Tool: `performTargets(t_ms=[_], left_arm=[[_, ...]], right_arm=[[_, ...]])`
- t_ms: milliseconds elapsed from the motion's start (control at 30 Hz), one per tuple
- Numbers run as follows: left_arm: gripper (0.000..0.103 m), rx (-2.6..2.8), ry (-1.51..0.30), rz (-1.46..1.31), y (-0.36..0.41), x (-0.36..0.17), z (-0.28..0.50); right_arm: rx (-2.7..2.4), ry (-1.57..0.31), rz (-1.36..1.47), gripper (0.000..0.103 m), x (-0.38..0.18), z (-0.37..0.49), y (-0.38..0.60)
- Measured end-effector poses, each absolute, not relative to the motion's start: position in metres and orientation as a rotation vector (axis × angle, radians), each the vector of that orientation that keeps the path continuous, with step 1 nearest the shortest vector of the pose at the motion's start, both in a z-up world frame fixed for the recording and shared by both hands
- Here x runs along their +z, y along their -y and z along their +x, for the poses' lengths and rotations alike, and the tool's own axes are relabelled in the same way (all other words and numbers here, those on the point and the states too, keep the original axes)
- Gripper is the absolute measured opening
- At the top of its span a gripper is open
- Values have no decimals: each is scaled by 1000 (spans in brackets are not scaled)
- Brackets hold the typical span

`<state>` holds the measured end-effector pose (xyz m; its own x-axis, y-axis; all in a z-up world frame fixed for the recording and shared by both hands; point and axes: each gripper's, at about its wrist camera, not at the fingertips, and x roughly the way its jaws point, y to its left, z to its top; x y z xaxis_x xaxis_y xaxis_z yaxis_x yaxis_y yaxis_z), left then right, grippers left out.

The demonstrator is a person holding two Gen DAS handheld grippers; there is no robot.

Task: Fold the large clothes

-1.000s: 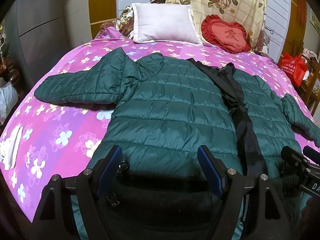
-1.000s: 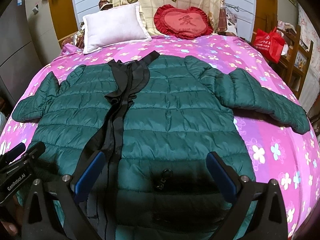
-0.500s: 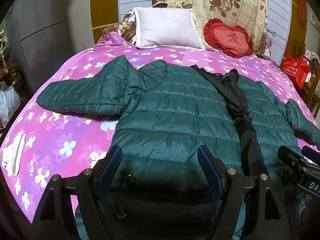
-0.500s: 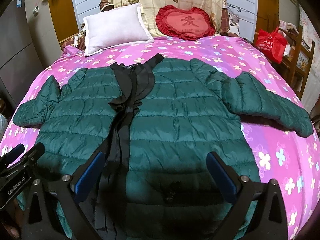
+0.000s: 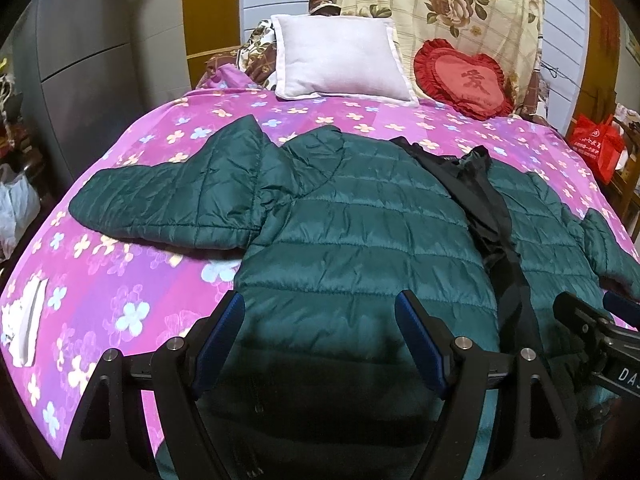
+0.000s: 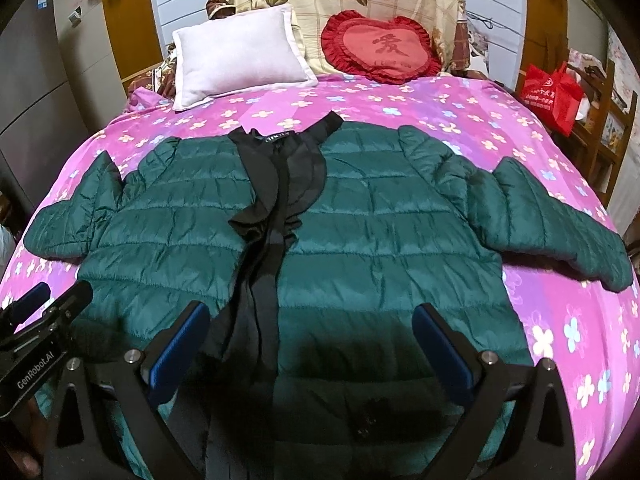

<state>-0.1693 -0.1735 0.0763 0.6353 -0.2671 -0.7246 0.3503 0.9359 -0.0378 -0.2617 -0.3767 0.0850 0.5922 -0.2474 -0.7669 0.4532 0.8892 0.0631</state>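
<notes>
Green quilted nylon, a puffer jacket (image 6: 384, 248), lies spread front-up across the pink flowered bed (image 6: 440, 108), both sleeves flung out sideways and the black lining showing down the open front. Nothing is folded yet, as I judge it: the sleeves and body all remain to turn in. My left tool (image 5: 320, 320) and right tool (image 6: 312, 332) hover over the hem, each with jaws spread wide and nothing between the pads.
</notes>
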Motion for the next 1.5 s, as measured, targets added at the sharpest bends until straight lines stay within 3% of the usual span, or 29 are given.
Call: performTargets(t_ms=[1067,1500], left_arm=[[57,-314,-860,101,164,54,-109],[57,-118,-901,-139,28,61,-15]], right_arm=[[-381,-886,286,103,55,-172,371],[-354,-903,307,103,47,-174,371]])
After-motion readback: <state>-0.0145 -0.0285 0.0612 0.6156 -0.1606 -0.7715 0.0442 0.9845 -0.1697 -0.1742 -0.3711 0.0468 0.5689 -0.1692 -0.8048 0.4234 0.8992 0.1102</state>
